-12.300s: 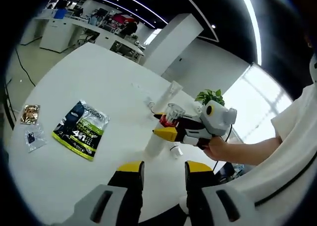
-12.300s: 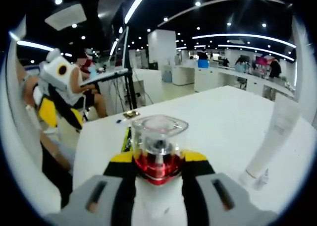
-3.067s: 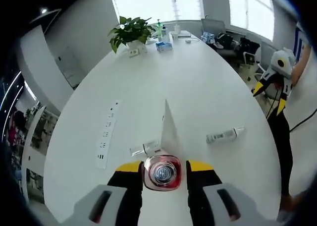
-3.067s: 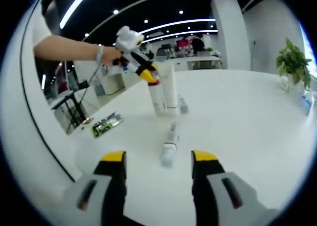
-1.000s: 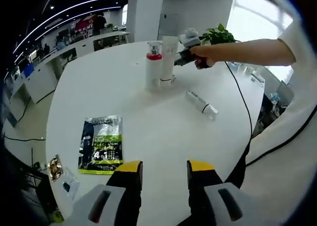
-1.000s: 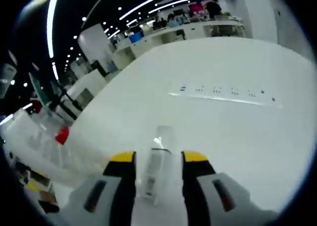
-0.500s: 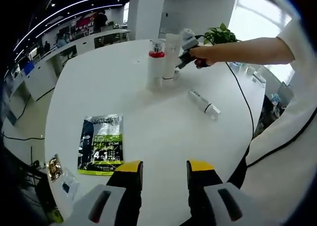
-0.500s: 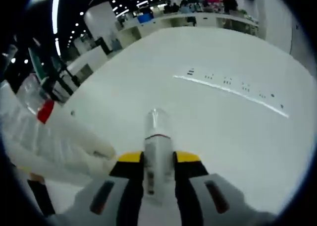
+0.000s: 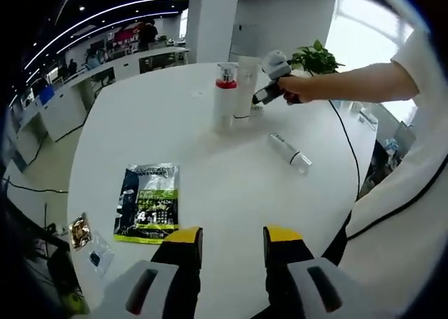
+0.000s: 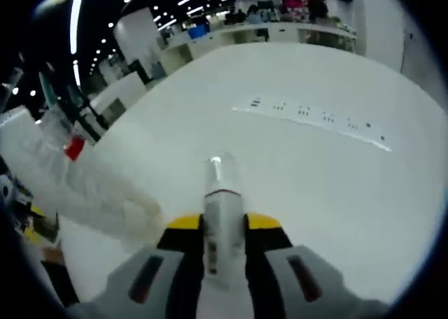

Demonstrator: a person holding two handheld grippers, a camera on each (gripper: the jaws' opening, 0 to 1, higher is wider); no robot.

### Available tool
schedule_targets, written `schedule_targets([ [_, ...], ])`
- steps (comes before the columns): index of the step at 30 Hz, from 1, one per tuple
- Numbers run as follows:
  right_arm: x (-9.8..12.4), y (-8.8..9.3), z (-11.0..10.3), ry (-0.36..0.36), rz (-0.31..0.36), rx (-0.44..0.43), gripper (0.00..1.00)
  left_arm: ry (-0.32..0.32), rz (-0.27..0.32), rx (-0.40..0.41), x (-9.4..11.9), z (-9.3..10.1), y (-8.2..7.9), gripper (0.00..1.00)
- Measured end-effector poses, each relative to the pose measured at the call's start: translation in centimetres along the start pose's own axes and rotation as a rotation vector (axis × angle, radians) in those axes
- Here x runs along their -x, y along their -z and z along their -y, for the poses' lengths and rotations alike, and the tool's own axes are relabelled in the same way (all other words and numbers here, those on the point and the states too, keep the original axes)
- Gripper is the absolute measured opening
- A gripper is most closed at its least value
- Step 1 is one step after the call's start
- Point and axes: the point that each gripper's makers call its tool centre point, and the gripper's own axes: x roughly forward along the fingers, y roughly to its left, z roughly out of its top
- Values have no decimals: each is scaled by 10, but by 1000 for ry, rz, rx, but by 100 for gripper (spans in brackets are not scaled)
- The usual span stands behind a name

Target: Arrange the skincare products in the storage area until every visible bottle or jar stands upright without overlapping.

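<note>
While the right gripper (image 10: 222,228) clamped its yellow-tipped jaws on a small clear-capped white bottle (image 10: 222,214), the bottle pointed away from the camera over the round white table (image 10: 336,193). In the left gripper view that gripper (image 9: 269,91) sat at the far side of the table, held by a hand (image 9: 297,89), just right of the tall white tube (image 9: 245,87). The white pump bottle with a red collar (image 9: 225,95) stood upright touching the tube's left side. A second small white bottle with a clear cap (image 9: 289,151) lay on its side, nearer and to the right. A dark green and black sachet (image 9: 148,203) lay flat near left. The left gripper (image 9: 232,238) hung released, jaws apart, above the near edge.
</note>
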Motion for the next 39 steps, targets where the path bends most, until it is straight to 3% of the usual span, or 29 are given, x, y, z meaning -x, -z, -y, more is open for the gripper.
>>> schedule_targets([
  [5,28,8,8,7,73,-120,19,27,48,53,-1,9,-4,35],
  [9,55,31,4,12,109,-164,19,89,124,122,-3,24,-17,35],
  [12,65,42,0,10,123,-182,19,107,144,135,-4,28,-21,34],
  [14,83,64,-13,5,146,-229,19,154,172,153,-7,37,-29,33],
  [16,91,74,-25,-4,160,-252,19,186,184,169,-8,43,-35,31],
  [17,97,85,-40,-21,157,-252,19,213,205,182,-8,49,-42,31],
  [20,108,98,-71,-72,164,-241,19,274,257,226,-12,61,-58,31],
  [23,113,106,-99,-152,157,-243,19,294,274,248,-16,65,-65,31],
  [24,115,109,-105,-148,158,-250,19,305,286,262,-18,69,-70,31],
  [28,119,110,-119,-189,173,-264,19,337,299,272,-23,80,-80,31],
  [29,123,104,-131,-236,198,-279,19,348,305,267,-24,84,-84,31],
  [32,128,97,-142,-264,215,-266,19,361,321,275,-23,86,-88,31],
  [39,145,71,-188,-429,288,-251,19,422,353,348,-25,91,-97,32],
])
